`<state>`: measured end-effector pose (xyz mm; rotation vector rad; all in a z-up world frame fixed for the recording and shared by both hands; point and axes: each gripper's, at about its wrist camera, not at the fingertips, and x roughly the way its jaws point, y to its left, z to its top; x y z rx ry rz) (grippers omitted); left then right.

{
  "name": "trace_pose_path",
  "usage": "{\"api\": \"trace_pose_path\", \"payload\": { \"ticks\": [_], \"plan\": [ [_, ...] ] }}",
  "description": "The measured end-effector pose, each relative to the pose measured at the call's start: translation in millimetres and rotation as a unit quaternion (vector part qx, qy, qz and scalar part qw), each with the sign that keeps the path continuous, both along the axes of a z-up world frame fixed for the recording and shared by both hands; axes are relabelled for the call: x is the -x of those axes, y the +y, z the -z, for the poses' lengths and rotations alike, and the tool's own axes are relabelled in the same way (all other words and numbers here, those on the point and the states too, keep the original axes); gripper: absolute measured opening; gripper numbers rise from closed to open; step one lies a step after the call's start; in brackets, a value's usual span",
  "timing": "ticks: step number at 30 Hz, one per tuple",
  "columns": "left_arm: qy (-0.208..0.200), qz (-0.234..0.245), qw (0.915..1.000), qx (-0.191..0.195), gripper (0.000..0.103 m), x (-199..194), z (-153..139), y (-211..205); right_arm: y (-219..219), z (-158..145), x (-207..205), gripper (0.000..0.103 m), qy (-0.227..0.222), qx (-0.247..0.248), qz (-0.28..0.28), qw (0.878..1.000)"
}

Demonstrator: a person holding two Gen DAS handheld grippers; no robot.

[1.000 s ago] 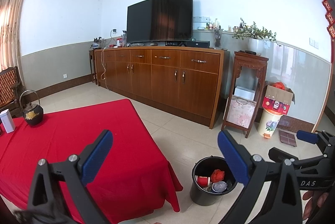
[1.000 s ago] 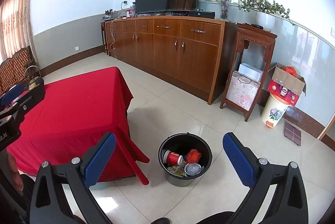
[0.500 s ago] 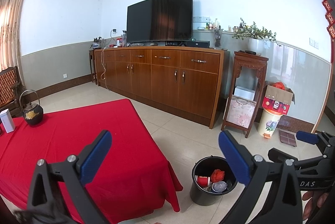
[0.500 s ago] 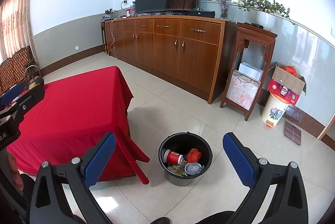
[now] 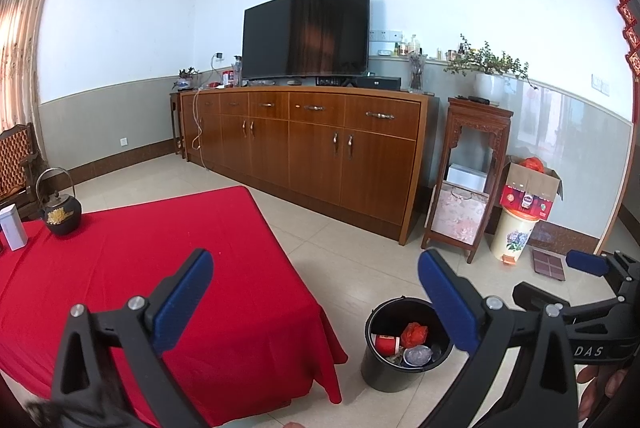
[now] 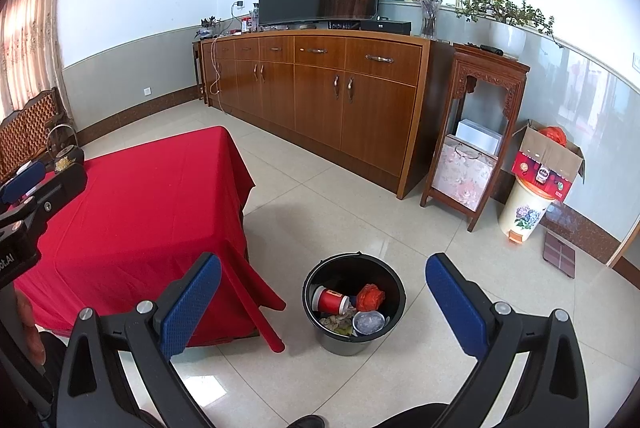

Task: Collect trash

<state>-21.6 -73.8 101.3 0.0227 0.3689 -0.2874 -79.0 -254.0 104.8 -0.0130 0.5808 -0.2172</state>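
A black bucket (image 6: pixel 394 312) stands on the tiled floor beside the red-clothed table (image 6: pixel 152 196). It holds a red cup (image 6: pixel 330 299), a crumpled red wrapper (image 6: pixel 370 297), a clear lid and scraps. The bucket also shows in the left wrist view (image 5: pixel 380 372). My left gripper (image 5: pixel 314 302) is open and empty above the table's corner (image 5: pixel 224 268). My right gripper (image 6: pixel 322 302) is open and empty above the floor, with the bucket between its fingers in view. Each gripper shows at the edge of the other's view.
A black teapot (image 5: pixel 60 214) and a white box (image 5: pixel 12 228) stand on the table's far left. A long wooden sideboard (image 6: pixel 320 88) with a TV lines the wall. A carved stand (image 6: pixel 476 132), a flowered bin (image 6: pixel 524 214) with a carton and a scale (image 6: pixel 560 254) are at the right.
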Motion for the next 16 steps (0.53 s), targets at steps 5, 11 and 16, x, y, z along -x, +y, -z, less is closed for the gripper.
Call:
{"api": "trace_pose_path", "payload": {
  "ticks": [5,11,16],
  "plan": [
    [-0.004,-0.003,1.0,-0.002,0.103,-0.8,-0.7,-1.4,0.1,0.2,-0.1,0.103,0.0,0.0,0.0,1.0],
    [-0.009,0.005,0.9999,-0.014,0.103,-4.3,3.4,-2.4,-1.4,-1.0,1.3,0.103,0.0,-0.001,0.003,1.0],
    [-0.007,0.01,0.9999,-0.01,0.103,-3.2,8.2,-1.0,-2.9,-1.4,1.7,0.103,-0.001,-0.002,0.007,1.0]
  ]
}}
